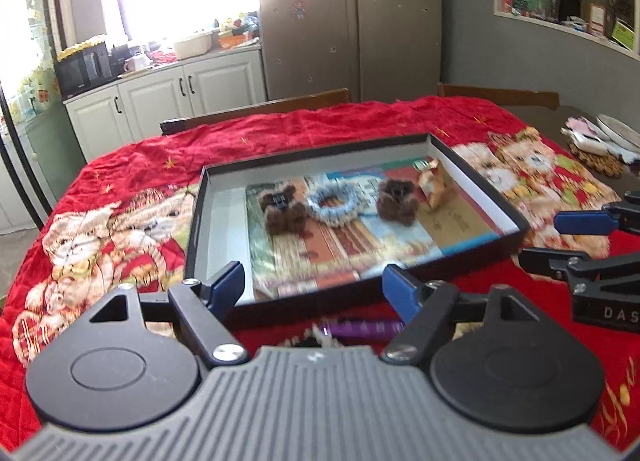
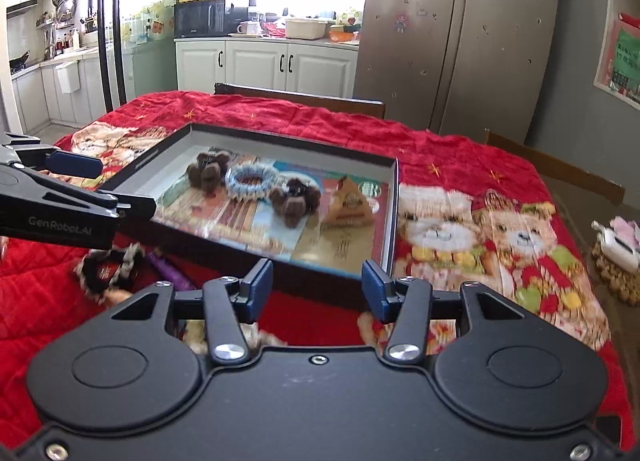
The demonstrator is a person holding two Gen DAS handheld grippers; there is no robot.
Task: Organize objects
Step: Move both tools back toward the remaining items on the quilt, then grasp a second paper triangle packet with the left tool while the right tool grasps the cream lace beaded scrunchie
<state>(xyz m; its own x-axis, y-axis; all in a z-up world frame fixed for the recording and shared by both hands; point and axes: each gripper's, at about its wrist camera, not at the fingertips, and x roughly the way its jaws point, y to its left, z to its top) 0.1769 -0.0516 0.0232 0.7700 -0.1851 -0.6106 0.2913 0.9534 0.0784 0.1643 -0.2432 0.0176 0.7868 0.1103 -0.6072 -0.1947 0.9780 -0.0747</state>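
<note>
A shallow black box [image 1: 316,155] [image 2: 288,141] lies on the red bear-print blanket [image 1: 360,121]. In it, on flat printed packets, sit two brown fuzzy bears [image 1: 282,209] [image 1: 398,201], a blue-white scrunchie [image 1: 334,207] [image 2: 250,181] and a triangular gold packet [image 1: 434,185] [image 2: 348,207]. Outside the box's near edge lie a purple stick [image 1: 362,328] [image 2: 172,273] and a fur-trimmed dark clip [image 2: 108,267]. My left gripper [image 1: 314,287] [image 2: 108,185] hangs open at the box's near left corner, above the purple stick. At the near right corner my right gripper [image 2: 318,287] [image 1: 552,239] is open and holds nothing.
A woven coaster with white things on it [image 2: 616,257] and a plate [image 1: 618,129] rest on bare table right of the blanket. Wooden chair backs [image 2: 300,99] stand along the far side. Behind them are cabinets and a steel fridge [image 2: 460,41].
</note>
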